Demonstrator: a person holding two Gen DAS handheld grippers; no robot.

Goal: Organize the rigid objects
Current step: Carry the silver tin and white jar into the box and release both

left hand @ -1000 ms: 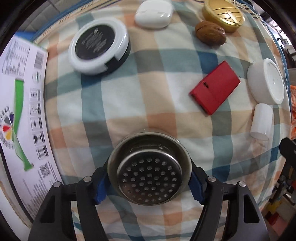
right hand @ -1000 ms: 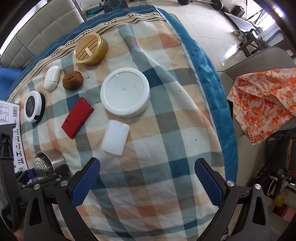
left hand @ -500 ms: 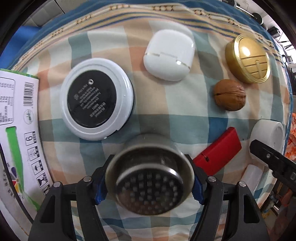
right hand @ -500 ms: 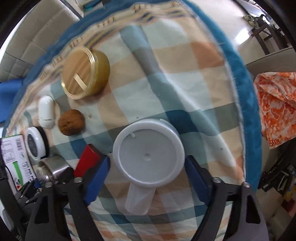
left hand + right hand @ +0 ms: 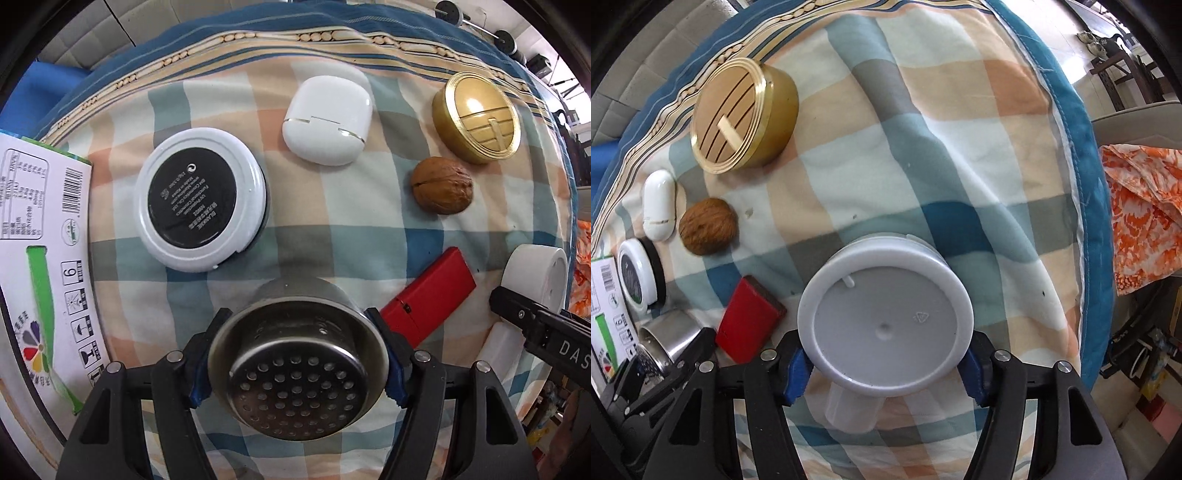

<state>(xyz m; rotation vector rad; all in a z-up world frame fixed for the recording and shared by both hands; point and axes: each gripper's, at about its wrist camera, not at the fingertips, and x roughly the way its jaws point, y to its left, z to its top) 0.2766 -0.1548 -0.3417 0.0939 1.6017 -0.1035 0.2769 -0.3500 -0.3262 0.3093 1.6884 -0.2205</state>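
Over the checked cloth, a strainer is pinched by the left gripper and a white lid is clamped by the right gripper, seemingly for regrouping.

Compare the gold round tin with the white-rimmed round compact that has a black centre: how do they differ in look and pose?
The gold tin is shiny gold with a ribbed lid; the white-rimmed compact has a black printed disc inside a white rim. In the right wrist view the gold tin looks taller-walled than the compact. The tin sits near the walnut, the compact beside the printed carton. Both are round, closed, and lie free on the checked cloth.
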